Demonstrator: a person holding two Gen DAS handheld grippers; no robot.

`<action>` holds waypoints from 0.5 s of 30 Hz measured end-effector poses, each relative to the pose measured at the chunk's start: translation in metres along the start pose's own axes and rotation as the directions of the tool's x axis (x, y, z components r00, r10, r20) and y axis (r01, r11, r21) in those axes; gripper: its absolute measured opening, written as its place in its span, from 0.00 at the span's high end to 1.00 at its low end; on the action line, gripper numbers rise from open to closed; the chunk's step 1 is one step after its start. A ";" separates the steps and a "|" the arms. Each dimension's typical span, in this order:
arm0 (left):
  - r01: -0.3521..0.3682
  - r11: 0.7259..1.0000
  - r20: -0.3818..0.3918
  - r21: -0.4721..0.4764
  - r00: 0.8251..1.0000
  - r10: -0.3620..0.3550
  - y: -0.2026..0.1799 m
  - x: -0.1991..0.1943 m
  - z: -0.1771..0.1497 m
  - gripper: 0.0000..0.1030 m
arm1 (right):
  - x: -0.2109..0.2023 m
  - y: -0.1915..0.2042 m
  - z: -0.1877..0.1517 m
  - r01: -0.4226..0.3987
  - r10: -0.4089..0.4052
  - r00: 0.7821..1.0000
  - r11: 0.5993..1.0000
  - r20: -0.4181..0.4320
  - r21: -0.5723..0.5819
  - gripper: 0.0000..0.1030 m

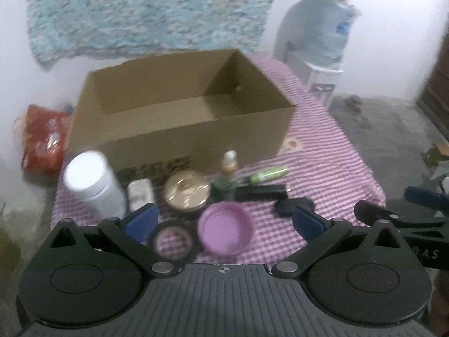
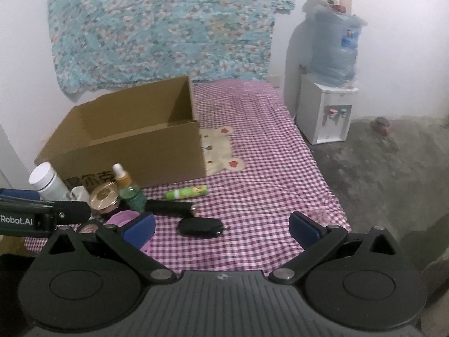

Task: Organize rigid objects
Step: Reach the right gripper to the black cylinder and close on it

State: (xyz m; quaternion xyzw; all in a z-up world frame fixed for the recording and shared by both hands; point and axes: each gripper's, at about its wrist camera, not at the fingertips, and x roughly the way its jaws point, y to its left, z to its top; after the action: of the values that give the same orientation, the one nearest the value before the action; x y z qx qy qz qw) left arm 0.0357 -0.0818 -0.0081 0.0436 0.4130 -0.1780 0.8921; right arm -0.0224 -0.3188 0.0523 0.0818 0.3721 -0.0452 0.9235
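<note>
Left wrist view shows the left gripper (image 1: 224, 220) with its blue pads wide apart and nothing between them, hanging over the near edge of a pink checked cloth (image 1: 322, 151). Under it lie a purple lid (image 1: 224, 231) and a black ring (image 1: 174, 241). Behind these stand a white jar (image 1: 92, 185), a small white block (image 1: 140, 192), a gold round tin (image 1: 186, 191), a green dropper bottle (image 1: 226, 182), a black bar (image 1: 261, 192), a black oval case (image 1: 293, 206) and a green tube (image 1: 268, 174). All are just before the front wall of an open cardboard box (image 1: 179, 106), which has dark print I cannot read because of blur. A red packet (image 1: 45, 140) lies beside the box, off the left edge of the cloth.

Right wrist view shows the right gripper (image 2: 221, 227), also wide open and holding nothing, above bare cloth near the oval case. On the other gripper's arm at the left, white letters read "Robot.AI". A water dispenser (image 2: 325, 112) stands beyond the right edge of the cloth.
</note>
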 end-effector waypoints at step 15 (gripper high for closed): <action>0.039 0.995 -0.047 0.093 0.998 -0.035 -0.037 0.051 0.014 0.13 | 0.042 -0.037 0.031 -0.172 0.174 0.985 0.979 0.011 -0.106 0.25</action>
State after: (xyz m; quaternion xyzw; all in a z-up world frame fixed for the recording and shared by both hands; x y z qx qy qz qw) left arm 0.0633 -0.1337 -0.0342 0.0819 0.4251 -0.2127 0.8760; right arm 0.0232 -0.3614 0.0407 0.0647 0.3562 0.0540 0.9306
